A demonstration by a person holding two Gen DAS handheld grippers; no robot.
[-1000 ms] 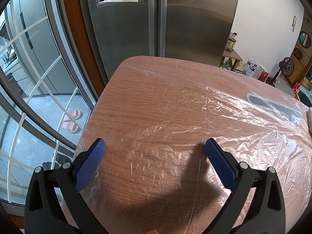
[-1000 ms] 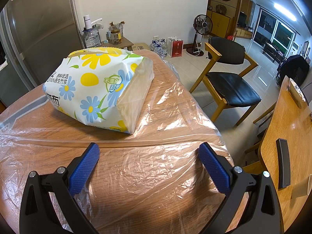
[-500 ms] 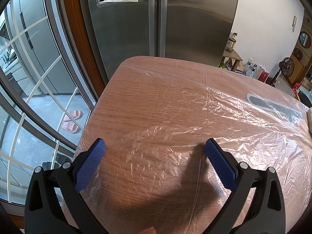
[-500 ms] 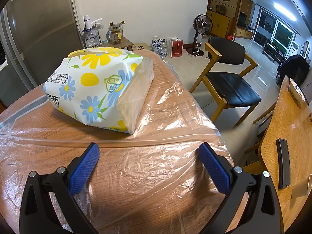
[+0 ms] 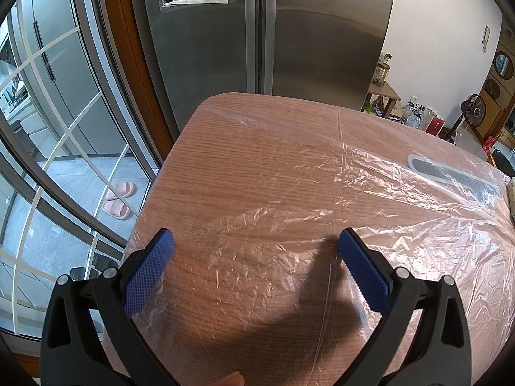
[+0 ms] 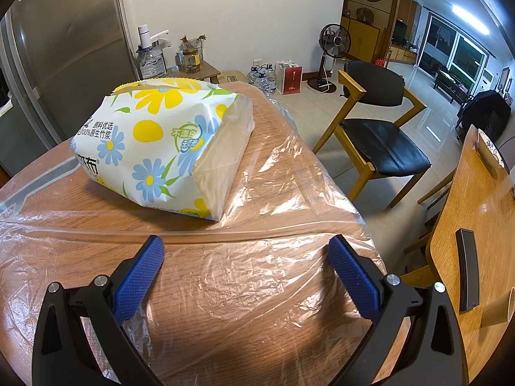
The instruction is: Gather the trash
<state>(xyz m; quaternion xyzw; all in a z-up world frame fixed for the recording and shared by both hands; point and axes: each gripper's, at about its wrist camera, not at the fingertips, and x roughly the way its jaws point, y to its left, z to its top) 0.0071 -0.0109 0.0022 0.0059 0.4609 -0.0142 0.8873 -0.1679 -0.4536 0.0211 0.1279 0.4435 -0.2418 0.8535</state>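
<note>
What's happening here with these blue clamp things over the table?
A person holds two grippers above a wooden table covered by a clear plastic sheet. The left gripper and right gripper are both open and holding nothing. A flowered tissue pack sits on the sheet, ahead of the right one.

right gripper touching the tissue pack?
Apart. In the right wrist view the open right gripper sits nearer the camera than the tissue pack, with a strip of plastic sheet plainly visible between them.
</note>
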